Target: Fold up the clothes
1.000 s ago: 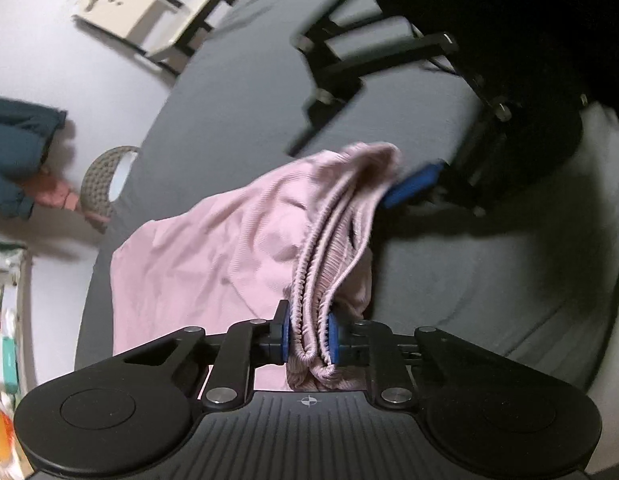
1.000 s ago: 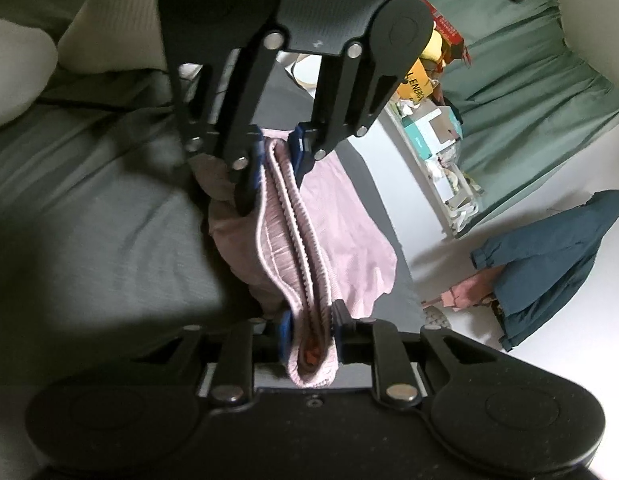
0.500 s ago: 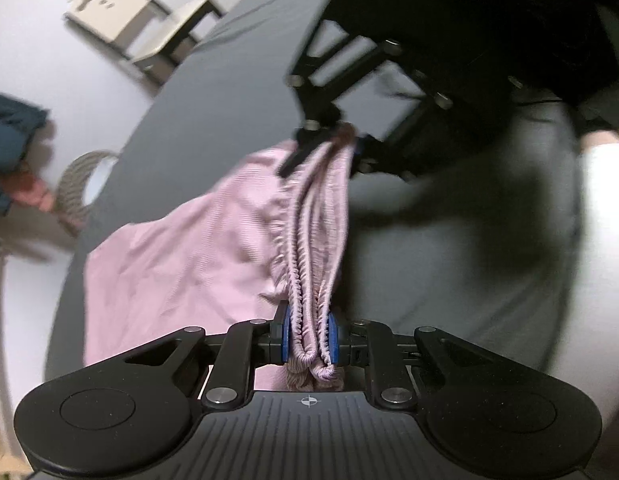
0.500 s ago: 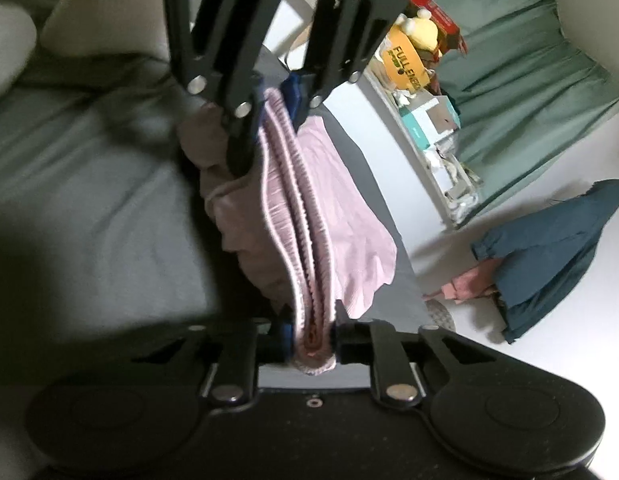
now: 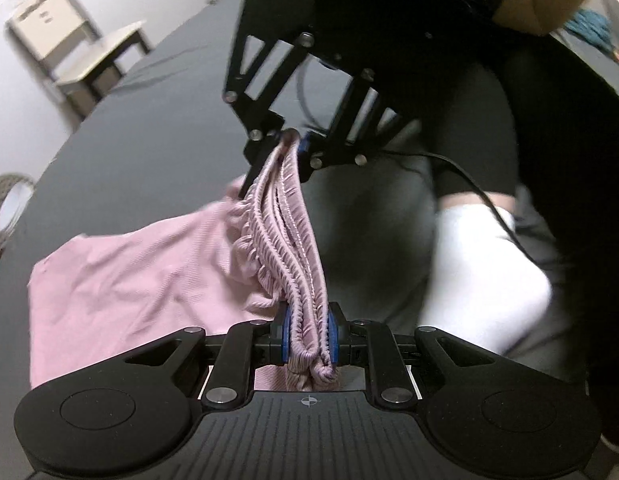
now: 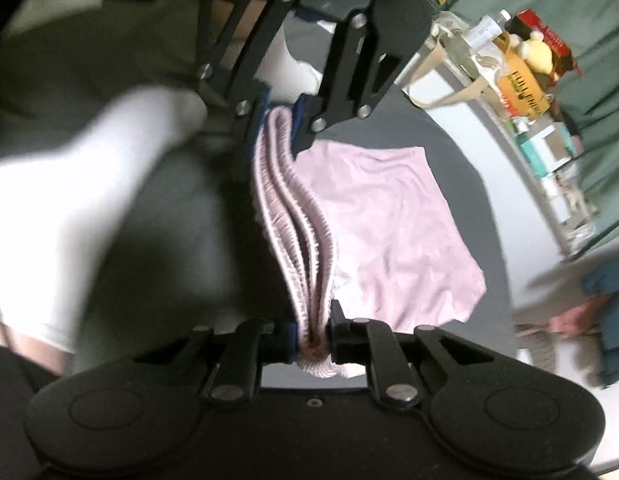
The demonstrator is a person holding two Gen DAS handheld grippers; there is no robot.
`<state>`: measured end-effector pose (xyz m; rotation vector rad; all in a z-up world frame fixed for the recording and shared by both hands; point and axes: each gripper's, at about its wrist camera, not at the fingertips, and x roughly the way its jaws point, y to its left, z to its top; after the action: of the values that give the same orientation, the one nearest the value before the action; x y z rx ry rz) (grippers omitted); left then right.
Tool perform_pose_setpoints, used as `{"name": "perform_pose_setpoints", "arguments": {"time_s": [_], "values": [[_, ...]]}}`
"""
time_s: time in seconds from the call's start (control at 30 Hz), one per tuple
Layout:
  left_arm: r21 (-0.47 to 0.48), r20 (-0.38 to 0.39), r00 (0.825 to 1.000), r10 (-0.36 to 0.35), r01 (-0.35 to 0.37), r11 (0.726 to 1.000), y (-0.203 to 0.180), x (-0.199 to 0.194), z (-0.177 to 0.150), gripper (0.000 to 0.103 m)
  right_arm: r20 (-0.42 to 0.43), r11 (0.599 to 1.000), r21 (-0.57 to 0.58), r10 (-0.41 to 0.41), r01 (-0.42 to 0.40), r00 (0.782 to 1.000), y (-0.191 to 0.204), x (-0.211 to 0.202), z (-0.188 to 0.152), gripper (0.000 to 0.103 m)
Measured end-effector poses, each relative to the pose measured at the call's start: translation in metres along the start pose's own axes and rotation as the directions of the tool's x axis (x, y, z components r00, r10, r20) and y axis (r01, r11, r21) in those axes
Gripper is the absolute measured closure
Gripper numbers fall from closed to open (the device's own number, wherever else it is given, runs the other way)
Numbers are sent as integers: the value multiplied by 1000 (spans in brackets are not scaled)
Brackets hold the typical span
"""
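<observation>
Pink ribbed garment [image 5: 121, 280], gathered waistband [image 5: 293, 240] lifted taut

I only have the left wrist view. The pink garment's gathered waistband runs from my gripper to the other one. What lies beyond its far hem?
Observer: In the right wrist view, past the pink garment the dark surface ends, then a cluttered shelf.
Operator: Is the right gripper's hold secure?
Observer: Yes, the right gripper is clamped on the waistband, a loop poking out behind.
Operator: And behind the shelf?
Observer: A green curtain.
</observation>
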<state>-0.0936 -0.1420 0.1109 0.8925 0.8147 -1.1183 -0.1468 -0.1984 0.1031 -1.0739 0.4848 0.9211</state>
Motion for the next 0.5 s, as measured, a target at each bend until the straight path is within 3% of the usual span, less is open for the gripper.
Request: {"name": "perform_pose_setpoints", "arguments": {"time_s": [0.27,0.37,0.5], "values": [[-120,-19,992,123,-124,985,61,8,-19,85,71,994,101,-46,39,996,-51,24,7,88],[-164,-34,990,137,-141,976,94,18,-25,85,86,985,167,21,-35,996,-78,41,10,88],[-228,-67,989,132,-144,963,130,36,-35,85,46,982,171,76,-83,996,-112,74,17,88]]}}
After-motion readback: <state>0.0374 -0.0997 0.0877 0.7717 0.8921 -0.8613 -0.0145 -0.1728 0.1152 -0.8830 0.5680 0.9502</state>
